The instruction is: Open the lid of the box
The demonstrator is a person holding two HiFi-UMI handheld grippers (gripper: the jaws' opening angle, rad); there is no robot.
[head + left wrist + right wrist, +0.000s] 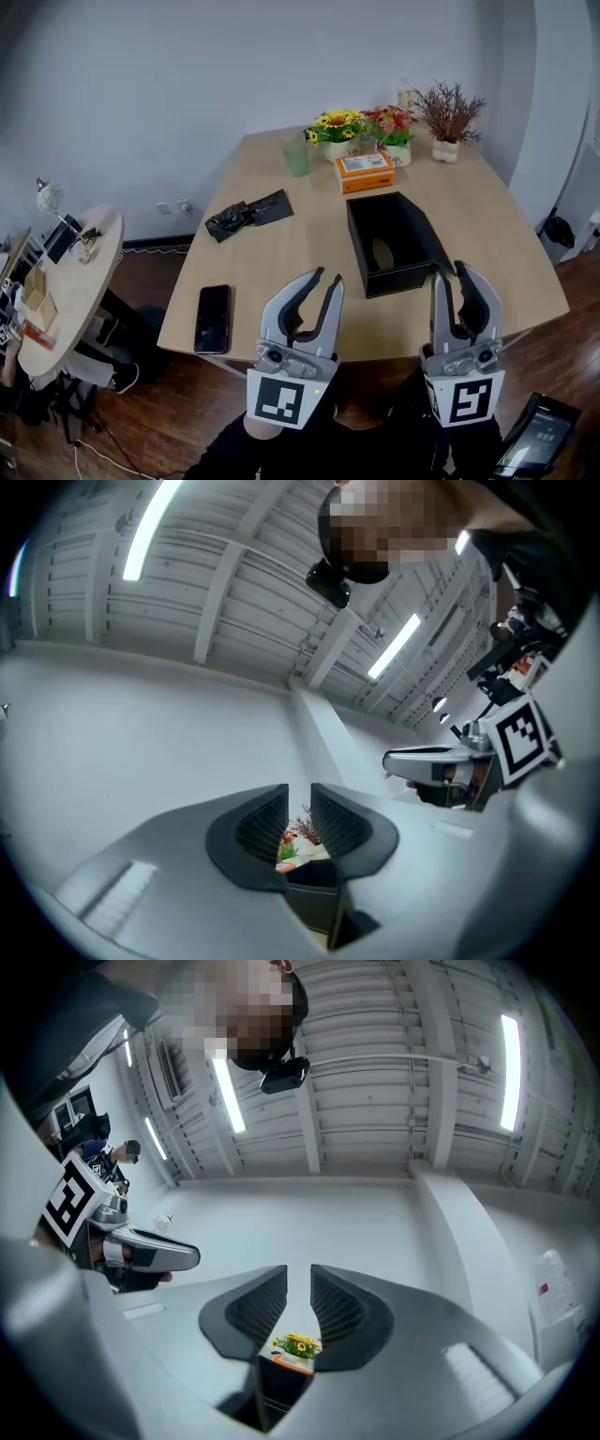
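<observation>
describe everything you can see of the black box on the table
The black box is matte, rectangular and straight-walled, and looks like plastic or faux leather. Its top is open, with no lid showing on it. The inside is dark and seems empty, apart from a pale oval on its floor, perhaps a cutout. It stands upright, turned slightly askew, on the wooden table near the front right edge, in front of an orange box and apart from it. Only the table seems to touch it.
</observation>
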